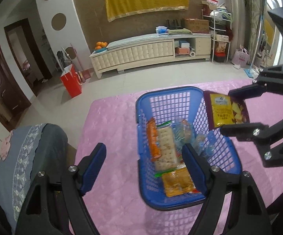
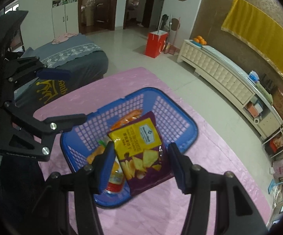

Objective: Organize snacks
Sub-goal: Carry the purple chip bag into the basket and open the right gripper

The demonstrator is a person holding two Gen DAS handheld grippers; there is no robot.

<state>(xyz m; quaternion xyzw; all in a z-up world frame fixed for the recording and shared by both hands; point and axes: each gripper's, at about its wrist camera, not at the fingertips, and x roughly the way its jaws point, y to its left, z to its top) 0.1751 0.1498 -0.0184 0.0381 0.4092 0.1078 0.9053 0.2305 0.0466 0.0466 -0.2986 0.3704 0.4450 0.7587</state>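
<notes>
We hold the right tongs (image 2: pixel 141 166) closed on a purple-and-yellow chip bag (image 2: pixel 141 148), its lower part pinched between the blue pads, hanging above the blue basket (image 2: pixel 188 131). In the left wrist view the same bag (image 1: pixel 226 110) sits at about two o'clock from the basket (image 1: pixel 143 105), over its right rim, gripped by the right tongs (image 1: pixel 237 113). Our left tongs (image 1: pixel 143 166) stand wide with nothing between the fingers, above the basket's near end. Inside the basket lie a cracker pack (image 1: pixel 165 148), an orange packet (image 1: pixel 153 141) at its nine o'clock, and a yellow packet (image 1: pixel 177 183) at six o'clock. The basket rests on the pink tabletop (image 1: pixel 112 121).
</notes>
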